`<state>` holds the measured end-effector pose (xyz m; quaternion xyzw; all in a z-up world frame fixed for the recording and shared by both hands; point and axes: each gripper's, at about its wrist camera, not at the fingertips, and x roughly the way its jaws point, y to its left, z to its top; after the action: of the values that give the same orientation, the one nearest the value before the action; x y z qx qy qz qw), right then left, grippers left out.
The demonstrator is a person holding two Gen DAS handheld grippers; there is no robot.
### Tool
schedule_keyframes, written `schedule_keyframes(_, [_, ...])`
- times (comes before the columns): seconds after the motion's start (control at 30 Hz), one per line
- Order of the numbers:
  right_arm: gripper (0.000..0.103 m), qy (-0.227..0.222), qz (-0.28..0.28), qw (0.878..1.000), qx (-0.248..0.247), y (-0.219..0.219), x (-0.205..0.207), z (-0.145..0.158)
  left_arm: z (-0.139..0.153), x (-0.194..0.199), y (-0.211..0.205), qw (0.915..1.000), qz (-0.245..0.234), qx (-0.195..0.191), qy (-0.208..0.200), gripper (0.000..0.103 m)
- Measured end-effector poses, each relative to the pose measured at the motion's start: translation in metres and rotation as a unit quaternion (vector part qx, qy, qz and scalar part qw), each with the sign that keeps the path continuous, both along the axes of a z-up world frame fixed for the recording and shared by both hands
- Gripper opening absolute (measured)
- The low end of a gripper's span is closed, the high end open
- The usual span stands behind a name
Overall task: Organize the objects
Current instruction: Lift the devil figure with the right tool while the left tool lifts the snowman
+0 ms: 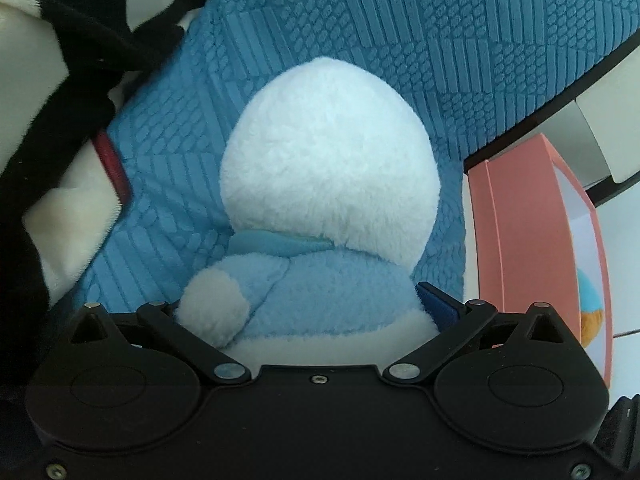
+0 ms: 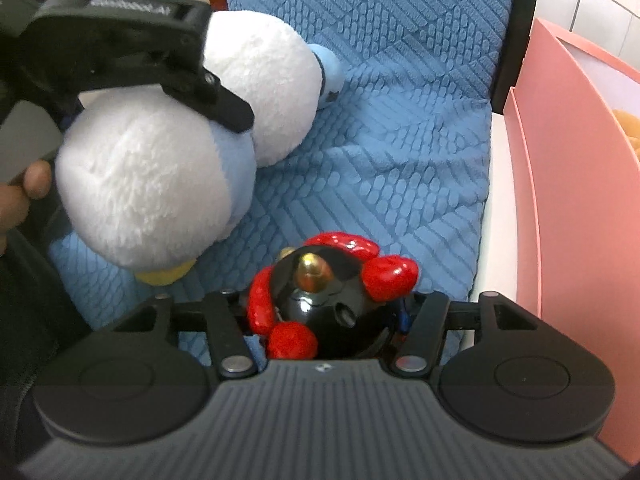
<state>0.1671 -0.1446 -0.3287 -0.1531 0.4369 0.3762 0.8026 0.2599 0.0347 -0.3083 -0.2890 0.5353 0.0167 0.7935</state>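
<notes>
Gripping a white and pale-blue plush toy (image 1: 320, 184) around its body, the left gripper (image 1: 316, 312) holds it over a textured blue cushion (image 1: 400, 40). Its own camera shows only the toy's rounded white back and a small white tuft; the right wrist view shows what that one cannot — the same toy (image 2: 160, 168) from the side, with a yellow foot low down and a blue tip at its far end, lifted off the cushion (image 2: 400, 120) in the left gripper (image 2: 132, 80).

The right gripper (image 2: 324, 312) is closed narrowly on a glossy black and red figurine (image 2: 320, 296) with a gold knob, held near the cushion's front edge — seen only here.

A pink box (image 1: 520, 240) stands to the right in both views. Only the left view catches a black and white plush (image 1: 48, 120) at far left.
</notes>
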Motion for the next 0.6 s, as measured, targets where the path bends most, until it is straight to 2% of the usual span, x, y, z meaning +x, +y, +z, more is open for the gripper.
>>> schedule_keyframes(0.3, [0.06,-0.028,-0.004,1.0,0.008,-0.004,-0.002,0.01,-0.008,0.007,-0.007,0.9998,-0.015,-0.004,0.012,0.102])
schedule_keyframes(0.5, [0.06,-0.025,-0.019,0.999,0.009,-0.011,-0.001,0.012,-0.012,0.01,-0.013,0.9995,-0.03,0.011,0.009,0.102])
schedule_keyframes(0.6, [0.06,-0.007,-0.028,1.0,0.01,-0.015,-0.001,0.009,-0.013,0.012,-0.013,0.9997,-0.026,0.002,0.004,0.099])
